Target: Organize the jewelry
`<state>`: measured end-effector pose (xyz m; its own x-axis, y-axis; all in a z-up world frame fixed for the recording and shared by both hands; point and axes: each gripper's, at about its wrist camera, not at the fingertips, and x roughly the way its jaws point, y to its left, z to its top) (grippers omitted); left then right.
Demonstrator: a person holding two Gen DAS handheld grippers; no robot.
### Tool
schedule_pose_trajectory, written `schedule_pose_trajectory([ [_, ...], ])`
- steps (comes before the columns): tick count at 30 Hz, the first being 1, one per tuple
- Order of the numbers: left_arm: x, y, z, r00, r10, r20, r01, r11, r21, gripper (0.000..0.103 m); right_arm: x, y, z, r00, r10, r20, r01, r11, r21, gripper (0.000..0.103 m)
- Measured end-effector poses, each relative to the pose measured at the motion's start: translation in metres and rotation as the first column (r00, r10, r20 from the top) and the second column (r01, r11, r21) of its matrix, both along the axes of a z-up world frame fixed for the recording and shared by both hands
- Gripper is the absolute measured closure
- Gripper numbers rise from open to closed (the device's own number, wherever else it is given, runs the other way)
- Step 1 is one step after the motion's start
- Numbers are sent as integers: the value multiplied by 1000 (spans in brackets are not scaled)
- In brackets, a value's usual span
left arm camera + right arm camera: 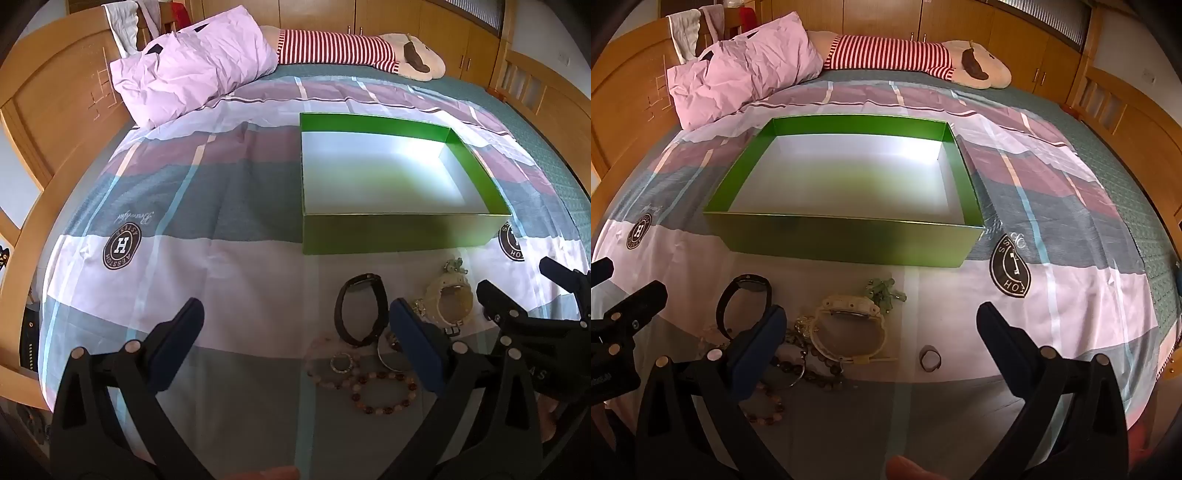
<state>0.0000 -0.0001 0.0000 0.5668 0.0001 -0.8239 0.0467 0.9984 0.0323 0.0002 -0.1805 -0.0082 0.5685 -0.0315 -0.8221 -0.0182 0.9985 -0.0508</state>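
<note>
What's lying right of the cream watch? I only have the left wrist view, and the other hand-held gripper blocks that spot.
Observer: A small dark ring lies there on the bedspread, apart from the cream watch.
Operator: Is the right hand-held gripper holding anything?
Observer: No. The right hand-held gripper is wide open and empty. Watch and ring lie on the bed beyond its fingers.
</note>
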Motion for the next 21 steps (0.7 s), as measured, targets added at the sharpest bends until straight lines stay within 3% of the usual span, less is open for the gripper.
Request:
schedule_pose_trajectory([
  [21,-3,-4,-5,1000,-3,-9,3,1000,9,2,1,0,-3,1000,16,-18,-15,1000,24,1],
])
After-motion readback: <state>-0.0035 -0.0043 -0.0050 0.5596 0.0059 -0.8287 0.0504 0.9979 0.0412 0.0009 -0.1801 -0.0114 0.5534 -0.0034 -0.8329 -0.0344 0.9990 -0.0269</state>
